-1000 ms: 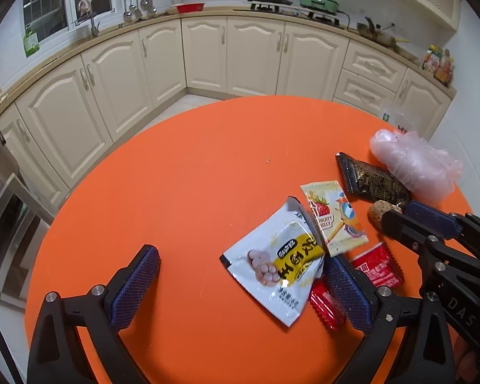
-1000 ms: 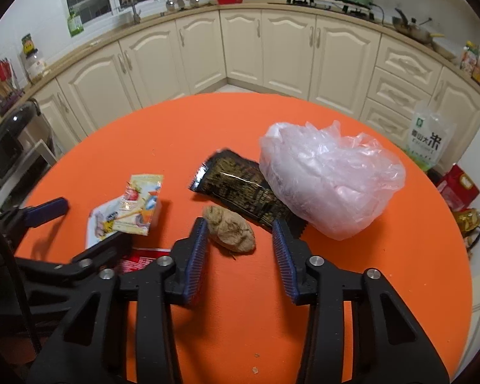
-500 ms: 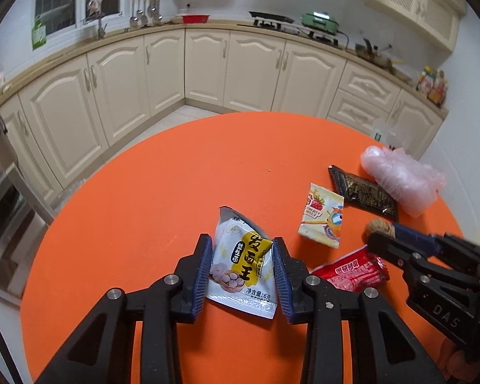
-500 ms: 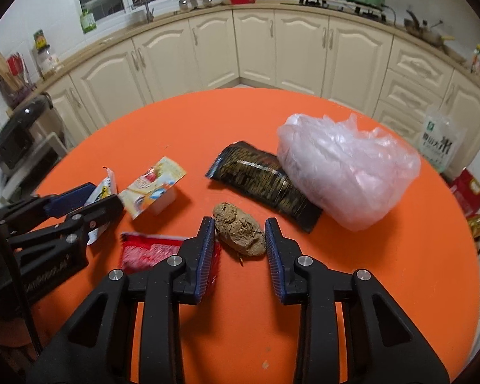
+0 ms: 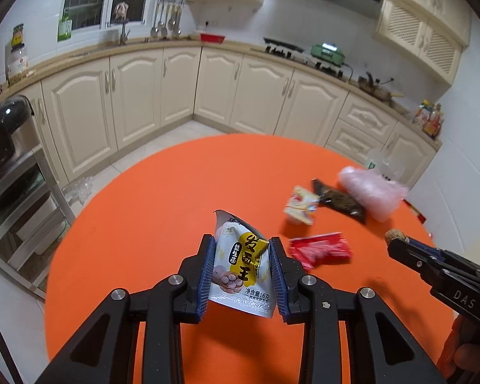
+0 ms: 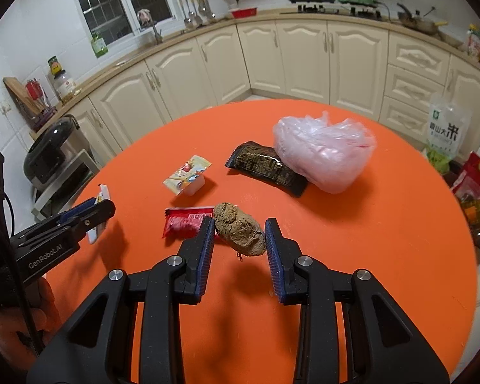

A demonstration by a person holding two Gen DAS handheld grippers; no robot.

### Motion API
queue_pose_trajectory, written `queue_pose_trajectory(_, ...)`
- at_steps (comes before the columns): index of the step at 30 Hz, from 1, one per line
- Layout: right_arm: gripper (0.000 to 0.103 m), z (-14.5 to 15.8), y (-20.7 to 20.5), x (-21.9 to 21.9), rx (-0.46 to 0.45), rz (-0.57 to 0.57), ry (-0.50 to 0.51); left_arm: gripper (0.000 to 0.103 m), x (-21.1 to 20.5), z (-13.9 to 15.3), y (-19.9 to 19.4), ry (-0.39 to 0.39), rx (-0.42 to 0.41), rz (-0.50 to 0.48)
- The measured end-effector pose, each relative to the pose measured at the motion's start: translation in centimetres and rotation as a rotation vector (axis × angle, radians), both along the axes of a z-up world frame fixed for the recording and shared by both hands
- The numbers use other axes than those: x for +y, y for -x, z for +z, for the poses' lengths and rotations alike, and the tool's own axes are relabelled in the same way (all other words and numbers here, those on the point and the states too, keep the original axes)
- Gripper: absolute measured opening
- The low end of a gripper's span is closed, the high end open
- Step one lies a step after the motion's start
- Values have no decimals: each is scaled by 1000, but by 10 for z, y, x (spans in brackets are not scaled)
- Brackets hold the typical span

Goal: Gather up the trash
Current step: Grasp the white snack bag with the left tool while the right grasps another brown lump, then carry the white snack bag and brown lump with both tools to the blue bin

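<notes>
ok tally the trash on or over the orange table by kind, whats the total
snack wrappers: 3 (white-yellow, red, black)
jelly cup: 1
brown crumpled wad: 1
pink plastic bag: 1
total: 6

Two close wrist fisheyes angled down across one shared orange table (image 5: 163, 198), kitchen cabinets (image 6: 304, 57) behind.

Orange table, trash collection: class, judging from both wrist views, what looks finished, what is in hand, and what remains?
Finished: nothing visibly binned; no bin is in view. In hand: the left gripper has just closed on the white snack packet; the right gripper holds the brown lump off the table. Left: red wrapper, small cup, black wrapper, plastic bag.
</notes>
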State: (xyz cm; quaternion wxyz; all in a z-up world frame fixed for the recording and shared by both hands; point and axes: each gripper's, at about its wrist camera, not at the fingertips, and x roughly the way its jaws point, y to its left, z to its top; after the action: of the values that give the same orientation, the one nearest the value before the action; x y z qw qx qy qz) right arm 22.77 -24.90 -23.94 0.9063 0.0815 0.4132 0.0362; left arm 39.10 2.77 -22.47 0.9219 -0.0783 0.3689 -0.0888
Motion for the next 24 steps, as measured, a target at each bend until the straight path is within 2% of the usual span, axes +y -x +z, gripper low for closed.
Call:
queue_pose_trajectory(4,30,17,25,-4,-38,-9,8,29,-2,10,45,-5,-50,-19)
queue_pose_trajectory(13,30,60,88,-32,-135,-55,4,29,-45,34,139,-27,-176,-102)
queue_pose_trajectory(18,30,86,129,-60,-205,-98,-18,29,-73,45,177,-25,-235,-169)
queue_pose_trajectory(24,30,110,184,-115,-278,-203,-17,29,-130,48,210,-9,-285,-295)
